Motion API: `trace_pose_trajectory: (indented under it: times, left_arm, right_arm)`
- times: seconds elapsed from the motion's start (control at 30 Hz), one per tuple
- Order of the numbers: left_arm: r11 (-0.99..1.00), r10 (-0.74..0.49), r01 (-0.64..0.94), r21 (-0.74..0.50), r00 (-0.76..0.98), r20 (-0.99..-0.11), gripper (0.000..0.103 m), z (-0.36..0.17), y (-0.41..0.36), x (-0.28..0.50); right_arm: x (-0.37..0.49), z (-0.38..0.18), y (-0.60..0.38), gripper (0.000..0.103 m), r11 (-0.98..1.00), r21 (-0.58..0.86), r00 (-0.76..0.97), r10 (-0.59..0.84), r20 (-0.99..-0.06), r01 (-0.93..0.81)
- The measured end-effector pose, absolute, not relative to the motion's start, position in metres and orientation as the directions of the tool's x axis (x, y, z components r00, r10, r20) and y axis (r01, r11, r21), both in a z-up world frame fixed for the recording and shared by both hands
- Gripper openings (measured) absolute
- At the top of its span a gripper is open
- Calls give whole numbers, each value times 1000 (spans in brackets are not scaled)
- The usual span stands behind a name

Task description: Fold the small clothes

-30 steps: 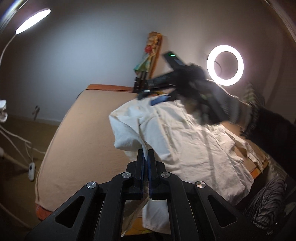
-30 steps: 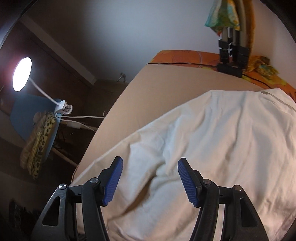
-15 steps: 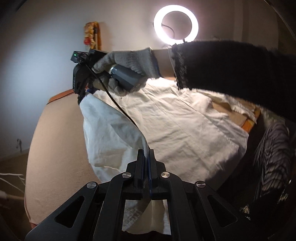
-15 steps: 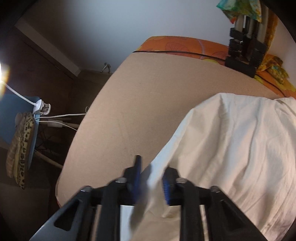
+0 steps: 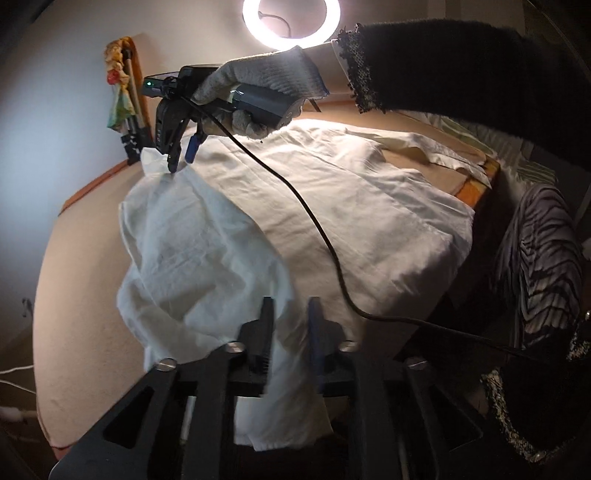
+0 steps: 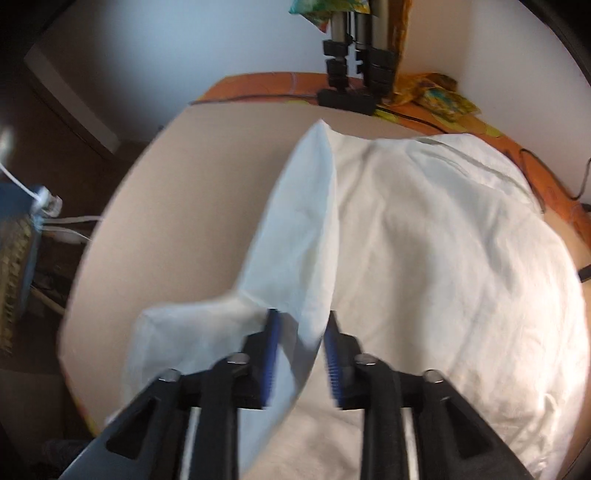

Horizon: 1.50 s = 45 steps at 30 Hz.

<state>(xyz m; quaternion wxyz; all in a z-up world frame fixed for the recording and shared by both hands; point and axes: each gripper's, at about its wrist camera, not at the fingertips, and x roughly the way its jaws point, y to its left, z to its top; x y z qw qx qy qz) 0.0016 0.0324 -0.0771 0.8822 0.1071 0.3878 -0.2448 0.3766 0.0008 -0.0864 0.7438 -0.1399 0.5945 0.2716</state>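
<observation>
Now the white cotton garment [image 5: 332,206] lies spread over the tan-covered desk [image 5: 81,258], one side lifted into a fold. Both tools stand slightly parted with cloth between their fingers — the left tool [image 5: 290,314] near the hem, the right tool [image 6: 301,328] at the fold's far corner, neither visibly clamping.

1. A lit ring light [image 5: 291,18] glows against the far wall, top centre of the left wrist view.
2. A black tripod base [image 6: 351,74] stands at the far edge of the tan table surface [image 5: 85,258], with a colourful cloth [image 5: 120,92] hanging over it.
3. A zebra-striped fabric [image 5: 535,266] lies off the table's right side.
4. White cables [image 6: 70,225] and a blue chair [image 6: 14,221] sit at far left, on the dark floor side.
</observation>
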Motion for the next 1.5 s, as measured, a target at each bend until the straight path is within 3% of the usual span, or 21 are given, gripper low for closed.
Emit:
trace_pose_trajectory:
  times: [0.17, 0.23, 0.37, 0.53, 0.7, 0.8, 0.9, 1.0, 1.13, 1.33, 1.47, 1.5]
  left_arm:
    - [845, -423, 530, -74, 577, -698, 31, -71, 41, -22]
    - [891, -370, 449, -70, 625, -687, 34, -71, 57, -20]
    - [952, -303, 232, -200, 635, -710, 34, -84, 106, -1]
    - [980, -199, 96, -176, 598, -777, 34, -109, 131, 11]
    - [998, -69, 39, -56, 561, -825, 34, -124, 137, 23]
    - [995, -104, 51, -91, 561, -821, 33, -128, 138, 22]
    - [988, -153, 90, -124, 567, -810, 1, -129, 133, 20]
    - [980, -194, 84, -178, 576, -794, 1, -126, 136, 13]
    - [986, -144, 19, -166, 597, -789, 1, -121, 152, -5]
    - [997, -49, -20, -78, 623, -781, 7, -115, 149, -16]
    - [966, -247, 97, -241, 636, -731, 10, -107, 137, -16]
    - [954, -290, 121, -275, 617, -732, 15, -109, 132, -13]
  right_arm:
    - [355, -72, -15, 32, 789, -38, 251, 149, -956, -613]
    - [346, -57, -27, 35, 788, -10, 266, 195, -944, -615]
    - [323, -32, -11, 37, 724, 89, 226, 327, -918, -684]
    - [309, -36, 30, 39, 673, 101, 196, 352, -915, -733]
    - [303, -59, 54, 39, 678, 138, 147, 345, -927, -722]
    - [299, -68, 62, 39, 675, 121, 147, 326, -934, -728]
    - [300, -72, 66, 39, 685, 128, 144, 325, -935, -718]
    - [305, -78, 65, 39, 699, 129, 146, 320, -936, -704]
    - [311, -86, 62, 39, 714, 114, 158, 302, -940, -691]
    - [314, -87, 58, 40, 729, 129, 153, 307, -939, -673]
    - [300, -71, 60, 53, 695, 163, 125, 344, -930, -700]
    - [296, -68, 63, 54, 686, 165, 122, 349, -929, -708]
